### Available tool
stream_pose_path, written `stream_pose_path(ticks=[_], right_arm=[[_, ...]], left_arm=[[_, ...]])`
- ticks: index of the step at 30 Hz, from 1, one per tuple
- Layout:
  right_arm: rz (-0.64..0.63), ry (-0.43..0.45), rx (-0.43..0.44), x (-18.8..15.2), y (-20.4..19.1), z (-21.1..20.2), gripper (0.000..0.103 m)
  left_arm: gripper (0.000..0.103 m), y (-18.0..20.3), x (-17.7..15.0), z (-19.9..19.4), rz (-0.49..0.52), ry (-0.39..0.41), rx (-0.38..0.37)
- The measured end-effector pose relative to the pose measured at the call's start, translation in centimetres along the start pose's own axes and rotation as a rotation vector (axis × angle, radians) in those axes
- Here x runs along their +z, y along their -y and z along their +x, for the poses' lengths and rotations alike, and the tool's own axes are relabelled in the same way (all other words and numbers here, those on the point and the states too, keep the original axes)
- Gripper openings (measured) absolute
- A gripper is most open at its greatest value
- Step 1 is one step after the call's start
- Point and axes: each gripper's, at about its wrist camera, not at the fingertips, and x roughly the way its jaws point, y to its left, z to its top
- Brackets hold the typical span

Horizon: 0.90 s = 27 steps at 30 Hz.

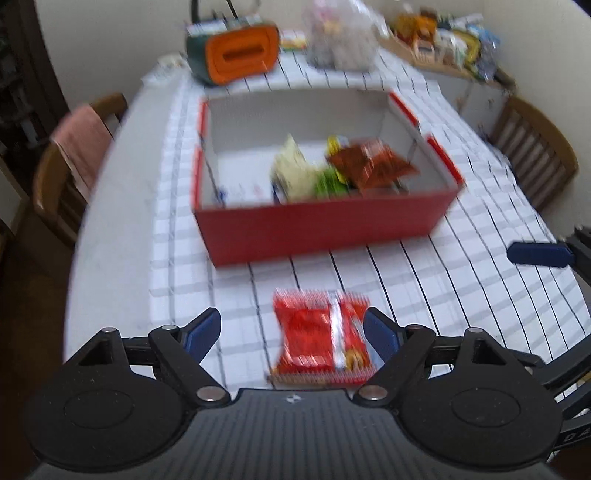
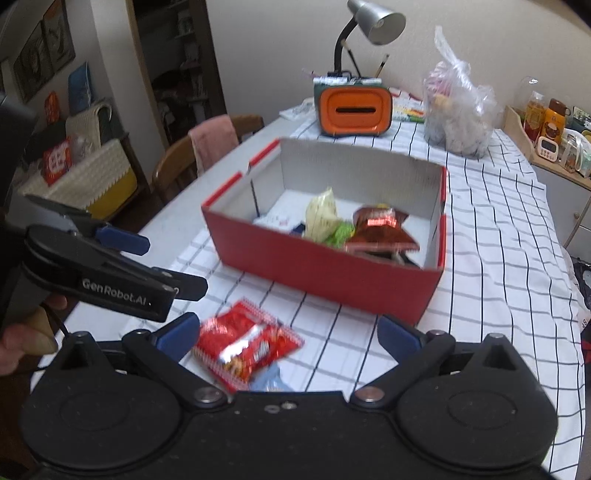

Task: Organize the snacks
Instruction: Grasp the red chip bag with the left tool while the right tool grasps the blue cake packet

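Observation:
A red box with a white inside stands mid-table on the checked cloth. In it lie a pale yellow bag, a green packet and a dark red bag. A red snack packet lies flat on the cloth in front of the box. My left gripper is open above it, with the packet between the fingers and nearer the right one. My right gripper is open wide beside the packet; one of its fingers shows at the right edge.
An orange and green holder, a desk lamp and a clear plastic bag stand behind the box. Wooden chairs flank the table, one with a pink towel. A shelf with jars is at right. A bluish wrapper peeks from under the red packet.

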Motion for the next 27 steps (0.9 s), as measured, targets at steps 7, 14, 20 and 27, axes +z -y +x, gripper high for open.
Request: stream_pose_path(ticks=[7, 14, 20, 27], right_arm=[[-0.080, -0.076, 0.015, -3.1, -0.6, 1.8, 0.102], [-0.148, -0.169, 0.027, -5.6, -1.0, 4.2, 0.101], [-0.251, -0.200, 0.024, -6.6, -1.7, 6.1, 0.096], [-0.326, -0.233, 0.069, -6.7, -2.2, 8.2, 0.085]], left_arm=[[0.085, 0.9, -1.2, 3.3, 0.004, -0.118, -0.018], [0.085, 1.0, -1.0, 6.3, -0.005, -0.178, 0.023], [0.085, 1.3, -0.3, 8.7, -0.015, -0.227, 0.022], [0.088, 1.5, 0.9, 9.7, -0.040, -0.238, 0.015]])
